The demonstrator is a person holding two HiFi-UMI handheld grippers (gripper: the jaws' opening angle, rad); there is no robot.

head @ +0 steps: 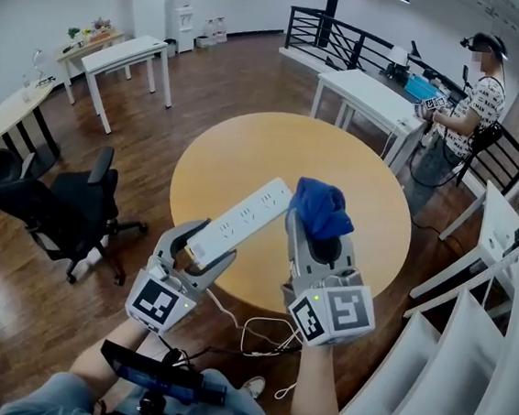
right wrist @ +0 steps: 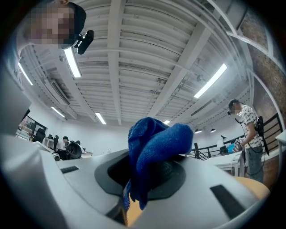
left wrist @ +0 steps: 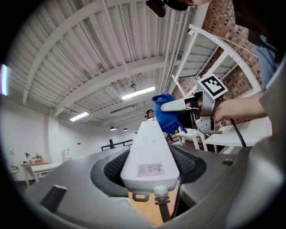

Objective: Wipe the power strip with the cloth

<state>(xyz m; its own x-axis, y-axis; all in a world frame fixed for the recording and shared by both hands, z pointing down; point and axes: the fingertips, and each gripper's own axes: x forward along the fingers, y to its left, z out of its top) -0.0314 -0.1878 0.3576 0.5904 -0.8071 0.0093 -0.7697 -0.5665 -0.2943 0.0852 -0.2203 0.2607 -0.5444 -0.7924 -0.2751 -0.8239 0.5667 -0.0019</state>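
A long white power strip (head: 240, 220) is held up above the round wooden table (head: 247, 150), and my left gripper (head: 207, 250) is shut on its near end. In the left gripper view the power strip (left wrist: 151, 154) runs away between both jaws, its cable hanging below. To its right my right gripper (head: 320, 241) is shut on a bunched blue cloth (head: 321, 208), which sits right beside the strip's far end. The blue cloth (right wrist: 154, 154) fills the jaws in the right gripper view. In the left gripper view the cloth (left wrist: 167, 114) hangs just past the strip's tip.
The strip's white cable (head: 247, 330) loops down toward the floor. A black office chair (head: 66, 209) stands left of the table. White desks (head: 372, 99) and a person (head: 469, 104) are at the back right. A white rack (head: 464, 362) is at the right.
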